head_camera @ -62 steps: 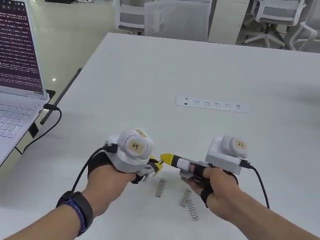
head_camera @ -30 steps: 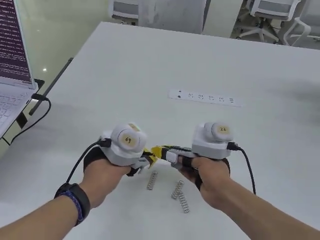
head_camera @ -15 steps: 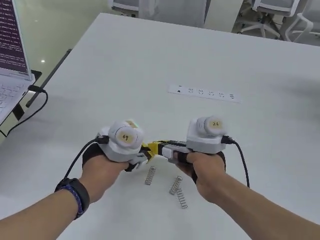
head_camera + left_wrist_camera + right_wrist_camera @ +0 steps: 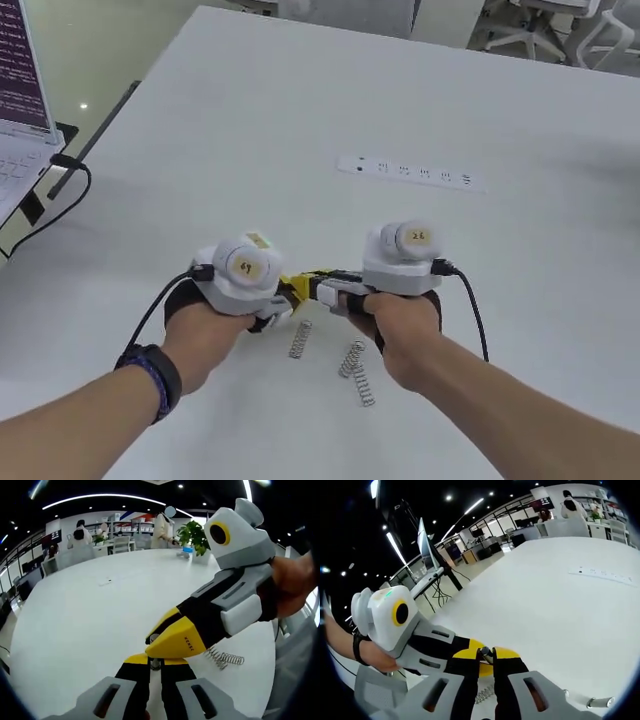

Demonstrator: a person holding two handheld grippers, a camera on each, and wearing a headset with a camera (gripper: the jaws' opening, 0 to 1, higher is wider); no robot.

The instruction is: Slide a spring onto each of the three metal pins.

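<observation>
**Two grippers tip to tip over three loose springs, white bench**

Left gripper (image 4: 289,291): held in the left hand (image 4: 200,335) over the near middle of the bench (image 4: 250,120). Its yellow-tipped jaws stand almost together. In the left gripper view a small metal pin (image 4: 155,663) sits pinched in the narrow gap between them.

Right gripper (image 4: 318,285): held in the right hand (image 4: 405,335), pointing at the left gripper, tips touching or just apart. Its jaws are drawn close. In the right gripper view a small metal end shows at their tips; whether they grip it cannot be told.

Springs, three, all bare and lying flat on the bench toward its near edge, just below the grippers:
- left spring (image 4: 300,340), under the meeting tips;
- middle spring (image 4: 351,358), beside the right hand;
- near spring (image 4: 365,386), touching or just beside the middle spring.

Small metal cylinder (image 4: 596,701): lies on the bench to the right gripper's right, too small to identify.

Power strip (image 4: 410,172): white, flat, toward the far edge, well apart from the grippers.

Laptop (image 4: 18,95): open, at the bench's left edge, with a black cable (image 4: 60,205) trailing from it.
</observation>
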